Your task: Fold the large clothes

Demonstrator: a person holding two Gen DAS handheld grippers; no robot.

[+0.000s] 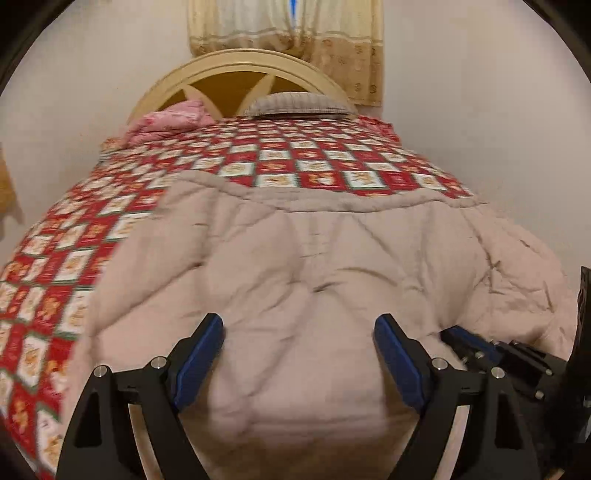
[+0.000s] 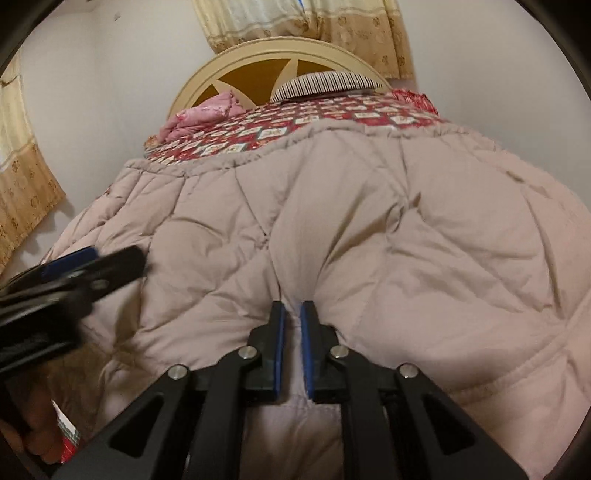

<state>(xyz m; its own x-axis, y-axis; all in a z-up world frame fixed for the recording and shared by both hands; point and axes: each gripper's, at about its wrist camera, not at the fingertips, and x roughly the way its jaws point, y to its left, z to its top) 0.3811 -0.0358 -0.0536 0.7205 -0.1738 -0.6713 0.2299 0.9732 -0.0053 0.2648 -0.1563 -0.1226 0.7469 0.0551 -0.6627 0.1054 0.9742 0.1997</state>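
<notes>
A large beige quilted comforter (image 1: 295, 240) lies spread over the near part of the bed and fills most of the right wrist view (image 2: 406, 240). My left gripper (image 1: 299, 321) stands open wide just over the comforter's near bulge, and its blue pads (image 1: 199, 354) do not press on the cloth. My right gripper (image 2: 292, 306) is shut on a pinched ridge of the comforter, with folds running out from the pinch. The right gripper (image 1: 458, 338) shows blurred at the lower right of the left wrist view. The left gripper (image 2: 110, 260) shows blurred at the left of the right wrist view.
The bed carries a red and white patterned bedspread (image 1: 74, 240). A folded pink blanket (image 1: 166, 122) and a striped pillow (image 1: 295, 103) lie against the arched cream headboard (image 1: 236, 62). Beige curtains (image 1: 288, 29) hang behind it, and white walls flank the bed.
</notes>
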